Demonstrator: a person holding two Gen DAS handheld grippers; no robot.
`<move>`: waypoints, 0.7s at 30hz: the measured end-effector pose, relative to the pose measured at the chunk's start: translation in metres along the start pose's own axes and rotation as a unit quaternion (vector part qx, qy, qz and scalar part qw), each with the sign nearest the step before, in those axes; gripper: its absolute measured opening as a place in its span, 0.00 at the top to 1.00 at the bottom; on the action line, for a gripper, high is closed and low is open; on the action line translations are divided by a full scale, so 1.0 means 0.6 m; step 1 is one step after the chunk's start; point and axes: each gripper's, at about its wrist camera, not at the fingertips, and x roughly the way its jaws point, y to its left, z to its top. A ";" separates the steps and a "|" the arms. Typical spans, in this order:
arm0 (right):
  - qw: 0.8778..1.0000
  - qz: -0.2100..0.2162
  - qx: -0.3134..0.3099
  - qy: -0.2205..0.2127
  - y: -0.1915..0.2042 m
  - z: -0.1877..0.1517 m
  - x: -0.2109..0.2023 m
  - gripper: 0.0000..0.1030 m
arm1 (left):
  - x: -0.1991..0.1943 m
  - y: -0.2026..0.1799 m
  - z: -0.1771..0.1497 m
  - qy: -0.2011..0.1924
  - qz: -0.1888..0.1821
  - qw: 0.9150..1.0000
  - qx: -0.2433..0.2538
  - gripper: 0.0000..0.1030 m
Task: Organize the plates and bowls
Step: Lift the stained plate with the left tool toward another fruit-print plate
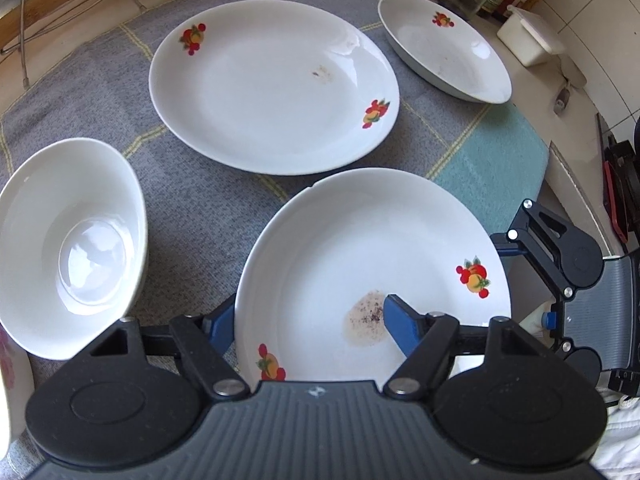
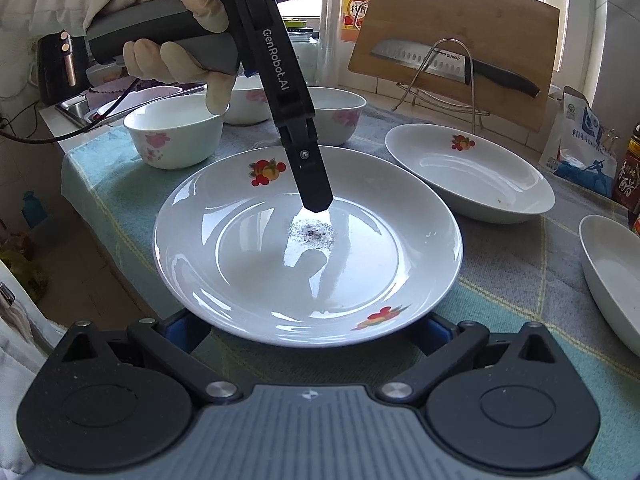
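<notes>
A white plate with fruit prints and a dark food stain (image 1: pixel 360 248) (image 2: pixel 256 264) lies on the checked cloth (image 1: pixel 192 208). My left gripper (image 1: pixel 307 307) straddles its rim: one blue pad sits outside the edge and the other rests on the inner slope beside the stain, so it is shut on the plate. From the right wrist, one left finger (image 2: pixel 316 196) reaches down into the well. My right gripper (image 2: pixel 312 330) stands open at the opposite rim, a pad on either side, low under the edge. Two more fruit-print plates (image 1: pixel 276 88) (image 1: pixel 444 48) lie beyond.
A plain white bowl (image 1: pixel 72 248) stands left of the held plate. Flowered bowls (image 2: pixel 176 132) (image 2: pixel 336 116) stand behind it. A cutting board with a knife (image 2: pixel 452 44) leans on a wire rack. Bottles, a bag (image 2: pixel 580 148) and a white box (image 1: pixel 528 40) line the counter's back.
</notes>
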 end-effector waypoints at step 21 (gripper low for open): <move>1.000 -0.001 -0.014 0.025 -0.010 0.022 -0.015 0.00 | -0.007 -0.007 0.008 -0.006 -0.008 1.000 0.002 0.28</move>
